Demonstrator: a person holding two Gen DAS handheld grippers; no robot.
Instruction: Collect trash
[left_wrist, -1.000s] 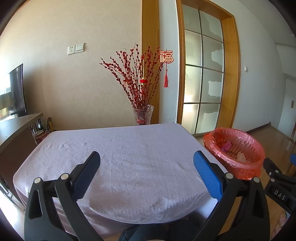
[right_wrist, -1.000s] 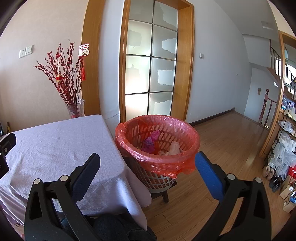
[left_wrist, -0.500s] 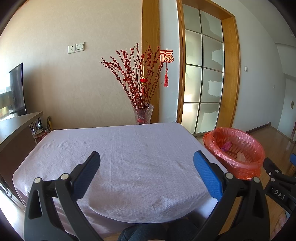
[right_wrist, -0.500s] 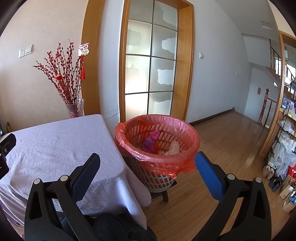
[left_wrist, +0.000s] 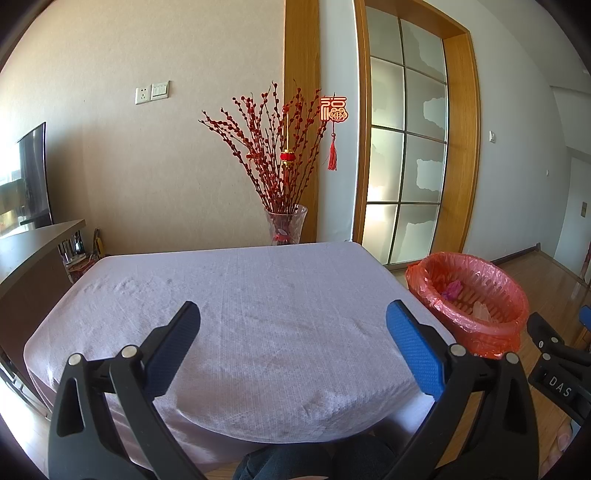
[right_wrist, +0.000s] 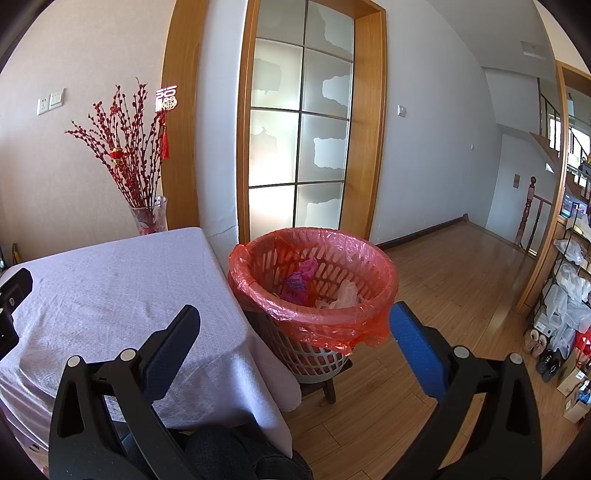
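My left tongs (left_wrist: 291, 321) hang wide apart over the near edge of the tabletop (left_wrist: 236, 295), gripping nothing. The tabletop is covered in a pale lilac cloth, and I see no litter on it from either camera. At its far edge stands a vase (left_wrist: 285, 224) of red berry twigs against the wall.

My right tongs (right_wrist: 293, 323) are spread just as wide and are also empty. They sit off the tabletop's right corner, pointing toward the bin (right_wrist: 314, 295). The bin is a white slatted basket lined with a red bag, raised on a low dark stool (right_wrist: 327, 384) just beside the tabletop's right edge. Inside it I can see a pink wad (right_wrist: 297, 282) and a crumpled white piece (right_wrist: 341, 295) lying next to each other near the bottom. In the left view the bin (left_wrist: 467, 295) shows to the right of the tabletop.
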